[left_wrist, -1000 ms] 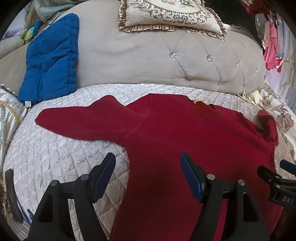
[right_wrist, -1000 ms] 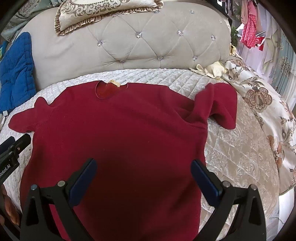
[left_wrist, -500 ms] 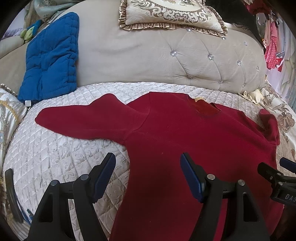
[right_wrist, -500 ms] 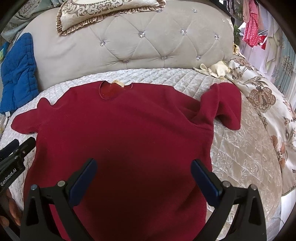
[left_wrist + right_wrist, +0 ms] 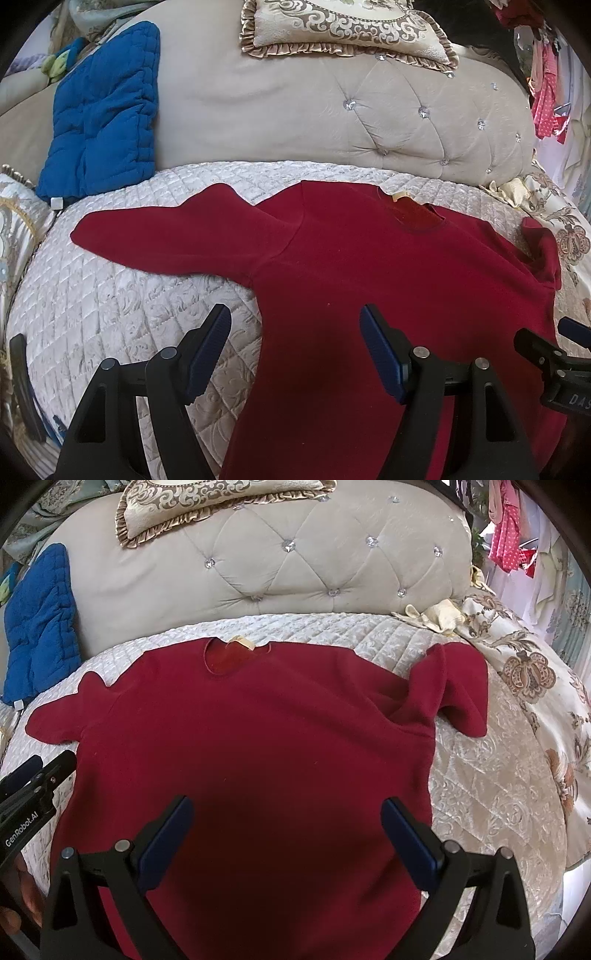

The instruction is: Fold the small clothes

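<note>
Left wrist view, nearest first: the left claw (image 5: 295, 332) stands wide open with nothing between its blue pads (image 5: 208, 350), one pad over the quilted bed cover (image 5: 110, 302) and the other over the body of the red top (image 5: 369, 266). At the right edge of that view the tip of the right claw (image 5: 554, 362) shows above the top's far side. The red top lies flat and spread out on the bed cover, front up, neck hole away from the cameras with a pale label (image 5: 400, 194) at the collar. Its left sleeve (image 5: 166, 236) stretches out sideways across the cover.

From the right wrist view, the right claw (image 5: 286, 823) is likewise wide open and empty, both pads hanging over the lower middle of the top. The left claw's tip (image 5: 37, 779) enters at the left edge, beside the top's side seam. The right sleeve (image 5: 454, 686) is bunched and folded back on itself near the shoulder.

Beyond the top rises a beige tufted headboard (image 5: 295, 565) set with shiny studs. A blue quilted cushion (image 5: 103, 114) leans against it to the left, and a gold-patterned frilled pillow (image 5: 343, 26) rests on its upper edge. A floral bedspread (image 5: 535, 672) lies to the right, with pink dotted clothes (image 5: 509, 539) hanging farther back.
</note>
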`<move>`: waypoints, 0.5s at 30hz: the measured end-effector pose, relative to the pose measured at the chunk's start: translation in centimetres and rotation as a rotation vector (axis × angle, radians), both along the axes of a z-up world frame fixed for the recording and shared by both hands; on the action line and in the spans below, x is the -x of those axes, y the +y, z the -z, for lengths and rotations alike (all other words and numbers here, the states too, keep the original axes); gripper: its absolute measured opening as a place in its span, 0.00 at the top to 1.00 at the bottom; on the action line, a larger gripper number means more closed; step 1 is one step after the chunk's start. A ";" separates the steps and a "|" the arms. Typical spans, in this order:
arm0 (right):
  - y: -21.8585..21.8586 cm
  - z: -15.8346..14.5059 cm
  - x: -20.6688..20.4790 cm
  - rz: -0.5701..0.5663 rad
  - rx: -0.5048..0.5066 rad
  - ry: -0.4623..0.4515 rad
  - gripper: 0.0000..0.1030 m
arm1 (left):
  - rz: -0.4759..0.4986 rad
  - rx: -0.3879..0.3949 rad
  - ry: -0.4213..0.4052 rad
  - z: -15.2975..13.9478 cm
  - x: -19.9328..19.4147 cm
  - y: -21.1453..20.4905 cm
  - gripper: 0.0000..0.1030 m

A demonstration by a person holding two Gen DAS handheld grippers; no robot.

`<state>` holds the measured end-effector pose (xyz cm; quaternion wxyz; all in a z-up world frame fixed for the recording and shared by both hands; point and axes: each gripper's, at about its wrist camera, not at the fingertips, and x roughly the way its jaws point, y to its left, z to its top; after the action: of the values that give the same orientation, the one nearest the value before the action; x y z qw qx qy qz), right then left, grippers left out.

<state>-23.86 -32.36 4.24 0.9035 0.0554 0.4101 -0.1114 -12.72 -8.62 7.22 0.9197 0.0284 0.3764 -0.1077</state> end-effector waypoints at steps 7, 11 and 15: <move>0.1 0.1 -0.1 -0.005 -0.002 0.004 0.00 | 0.000 0.000 0.000 0.0 0.0 0.0 0.50; 0.2 0.1 -0.1 -0.010 -0.005 0.006 0.00 | -0.002 0.001 0.000 -0.1 0.0 0.0 0.50; 0.4 0.2 -0.2 -0.018 -0.002 0.009 0.00 | -0.003 0.000 0.000 -0.1 0.0 0.0 0.50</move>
<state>-23.61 -31.94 4.08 0.9026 0.0523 0.4147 -0.1032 -12.72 -8.65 7.32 0.9199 0.0279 0.3764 -0.1065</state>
